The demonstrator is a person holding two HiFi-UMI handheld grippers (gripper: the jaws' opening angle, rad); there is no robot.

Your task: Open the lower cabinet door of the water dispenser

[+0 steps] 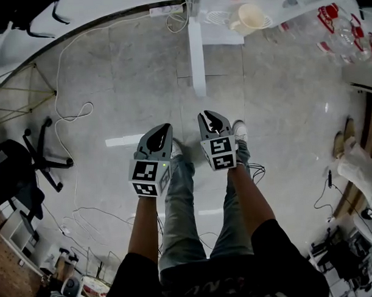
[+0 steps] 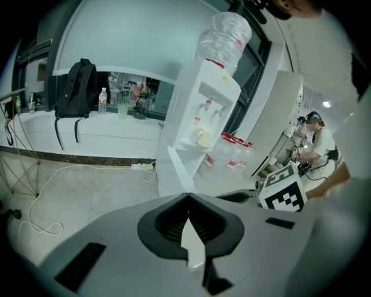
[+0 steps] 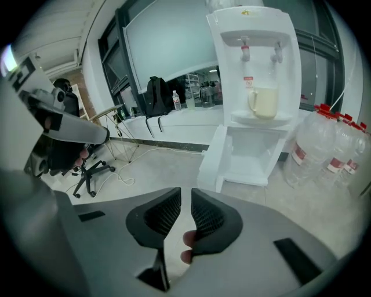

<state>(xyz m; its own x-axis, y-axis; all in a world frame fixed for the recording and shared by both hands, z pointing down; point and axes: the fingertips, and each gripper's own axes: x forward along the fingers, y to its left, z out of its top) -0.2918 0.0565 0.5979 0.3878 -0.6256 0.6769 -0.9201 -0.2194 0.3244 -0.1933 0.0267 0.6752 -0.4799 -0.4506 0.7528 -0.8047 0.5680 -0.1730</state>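
Observation:
The white water dispenser [image 3: 255,87] stands ahead on the floor, with a cream cup [image 3: 262,101] under its taps. Its lower cabinet door [image 3: 213,159] stands swung out to the left, so the white inside of the cabinet shows. In the head view the door [image 1: 197,56] juts toward me from the dispenser [image 1: 221,19] at the top edge. My left gripper [image 1: 167,126] and right gripper [image 1: 204,114] hang side by side well short of it, touching nothing. The left gripper [image 2: 188,196] has its tips together. The right gripper [image 3: 185,191] keeps a narrow empty gap.
Several large water bottles [image 3: 324,151] stand to the right of the dispenser. An office chair [image 1: 34,162] and loose cables [image 1: 69,118] lie at the left. A power strip [image 2: 142,167] sits by the wall, a backpack [image 2: 75,87] on the counter. Another person [image 2: 316,142] works at the far right.

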